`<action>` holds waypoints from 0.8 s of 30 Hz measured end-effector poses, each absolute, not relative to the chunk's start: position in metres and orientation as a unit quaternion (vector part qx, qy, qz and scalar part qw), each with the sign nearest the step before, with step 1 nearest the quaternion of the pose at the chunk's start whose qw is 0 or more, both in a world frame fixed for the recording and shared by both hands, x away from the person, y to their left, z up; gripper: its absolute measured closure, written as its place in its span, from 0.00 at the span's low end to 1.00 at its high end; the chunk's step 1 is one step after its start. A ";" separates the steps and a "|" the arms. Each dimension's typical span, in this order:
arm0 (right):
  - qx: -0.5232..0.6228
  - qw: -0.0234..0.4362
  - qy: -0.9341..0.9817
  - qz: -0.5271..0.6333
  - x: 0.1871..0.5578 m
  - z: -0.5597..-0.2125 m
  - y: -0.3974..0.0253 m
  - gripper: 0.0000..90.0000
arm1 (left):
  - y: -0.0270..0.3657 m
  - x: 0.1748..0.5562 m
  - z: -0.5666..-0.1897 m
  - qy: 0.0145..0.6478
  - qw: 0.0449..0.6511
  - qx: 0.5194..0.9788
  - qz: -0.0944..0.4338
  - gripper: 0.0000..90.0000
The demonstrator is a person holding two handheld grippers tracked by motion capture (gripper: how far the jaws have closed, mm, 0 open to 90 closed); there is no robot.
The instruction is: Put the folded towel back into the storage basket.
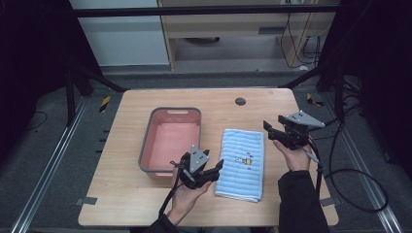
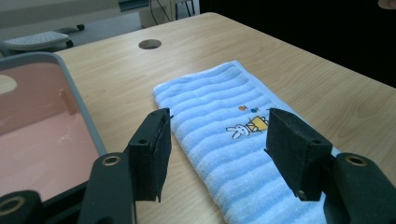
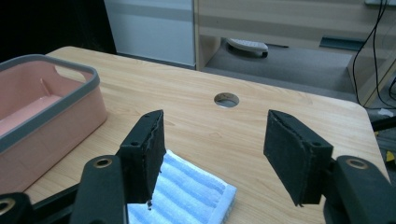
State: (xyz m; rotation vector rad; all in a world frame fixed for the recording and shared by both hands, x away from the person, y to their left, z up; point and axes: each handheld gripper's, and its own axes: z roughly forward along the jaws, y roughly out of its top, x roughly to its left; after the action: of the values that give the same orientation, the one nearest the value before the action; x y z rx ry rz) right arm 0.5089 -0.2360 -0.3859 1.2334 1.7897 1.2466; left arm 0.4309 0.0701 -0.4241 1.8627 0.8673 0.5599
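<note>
At centre frame in the high view lay the folded blue towel [image 1: 241,164], right of the pink tub [image 1: 171,140]. I held the left gripper [image 1: 212,171] and right gripper [image 1: 271,130] released; I'd pinch opposite corners evenly.

In the left gripper view the left edge is cutting off the bin [image 2: 56,126], and the bottom edge is cutting the towel [image 2: 224,121]. The rabbit print [image 2: 245,127] is showing, but the marks above it are staying too small to read. In the right gripper view the left jaw is hiding part of the towel's corner, and the bin [image 3: 46,116] is running off the left edge.
</note>
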 end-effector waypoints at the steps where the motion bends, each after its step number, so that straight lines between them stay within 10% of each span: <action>1: 0.470 0.310 0.679 0.471 0.510 -0.387 -0.236 0.42 | 0.068 0.430 -0.426 0.356 0.484 0.766 0.228 0.44; 24: 0.490 0.281 0.700 0.437 0.529 -0.421 -0.237 0.44 | 0.052 0.424 -0.463 0.364 0.446 0.791 0.208 0.53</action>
State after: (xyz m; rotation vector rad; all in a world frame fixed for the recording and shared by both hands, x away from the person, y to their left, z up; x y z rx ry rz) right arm 0.5288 -0.2365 -0.4212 1.3132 1.8748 1.1721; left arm 0.4239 0.0523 -0.4629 1.9590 0.9009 0.5158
